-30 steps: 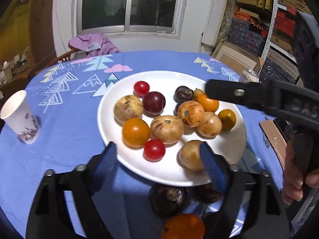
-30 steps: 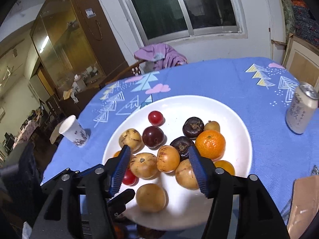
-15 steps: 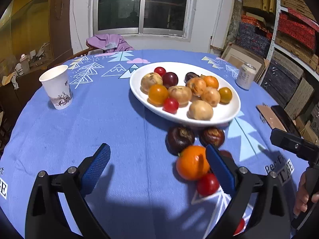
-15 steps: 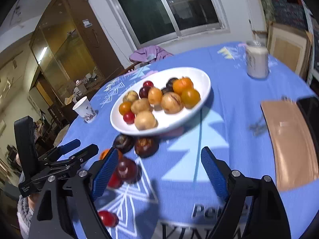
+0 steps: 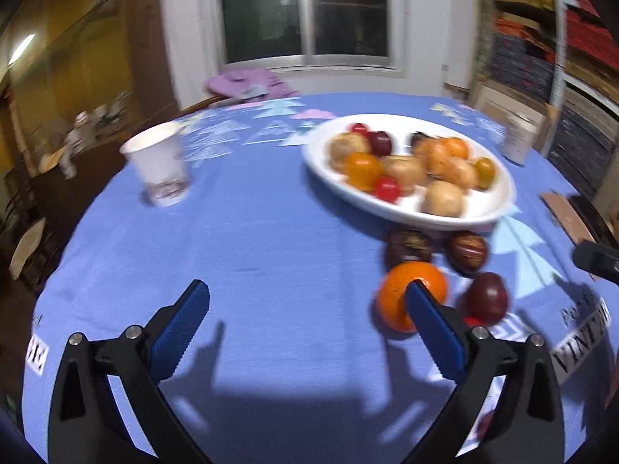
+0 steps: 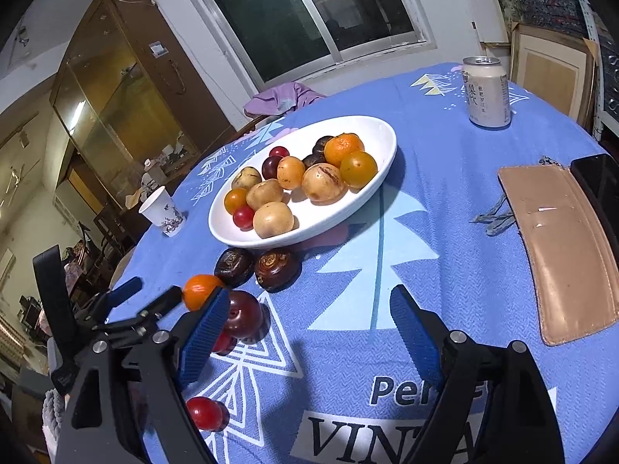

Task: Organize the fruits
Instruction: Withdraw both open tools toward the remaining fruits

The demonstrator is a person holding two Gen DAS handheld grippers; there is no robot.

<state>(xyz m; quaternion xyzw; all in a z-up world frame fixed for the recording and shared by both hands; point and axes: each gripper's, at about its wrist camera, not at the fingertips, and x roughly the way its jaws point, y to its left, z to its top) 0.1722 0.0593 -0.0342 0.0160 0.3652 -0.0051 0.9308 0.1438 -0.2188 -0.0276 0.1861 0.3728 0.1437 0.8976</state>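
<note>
A white plate holds several orange, tan, red and dark fruits. On the blue tablecloth in front of it lie two dark brown fruits, an orange, a dark plum and a small red fruit. My left gripper is open and empty, its right finger in front of the orange. My right gripper is open and empty above the cloth, right of the plum. The left gripper also shows in the right wrist view.
A paper cup stands left of the plate. A drink can stands at the far right. A tan wallet and a dark phone lie at the right edge. A chair with purple cloth is behind.
Both grippers have pulled back from over the plate toward the table's near edge. The loose fruits in front of the plate have come into view. Both stay open.
</note>
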